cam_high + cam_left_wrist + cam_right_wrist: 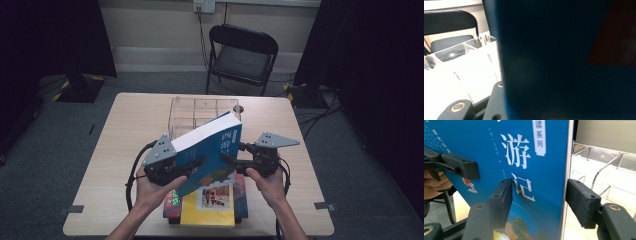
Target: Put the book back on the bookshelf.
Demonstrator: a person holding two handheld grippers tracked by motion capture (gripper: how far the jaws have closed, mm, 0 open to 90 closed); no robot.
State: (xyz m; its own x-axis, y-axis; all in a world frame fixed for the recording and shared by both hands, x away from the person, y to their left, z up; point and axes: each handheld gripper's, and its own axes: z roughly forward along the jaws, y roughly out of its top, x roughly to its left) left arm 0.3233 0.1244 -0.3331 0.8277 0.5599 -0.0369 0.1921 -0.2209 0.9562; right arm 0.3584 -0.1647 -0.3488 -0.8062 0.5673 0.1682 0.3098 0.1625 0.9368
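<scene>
Right now you have the blue book [212, 150] lifted off the stack of books [207, 202] at the near edge of the table [130, 130], tilted with its spine up and its far corner close to the clear divided box [192, 112] behind it. Your left gripper [192, 165] is clamped on the book's lower left part, one jaw lying across the cover. In the right gripper view, the right gripper [539, 200] has its jaws on either side of the book's edge: the left pad seems to rest on the cover, while the right pad stands just clear of the page side, so that gripper is open rather than pinching. Judging from this, the book is headed for a slot in the box, so keep the left hold firm, close the right jaws fully before you shift any weight onto them, and line the lower edge up with one compartment before lowering. The left gripper view is mostly dark, blurred cover, so its pads' contact is hard to make out there. The book also hides part of the box's dividers, and the lower titles in the stack are partly covered.
</scene>
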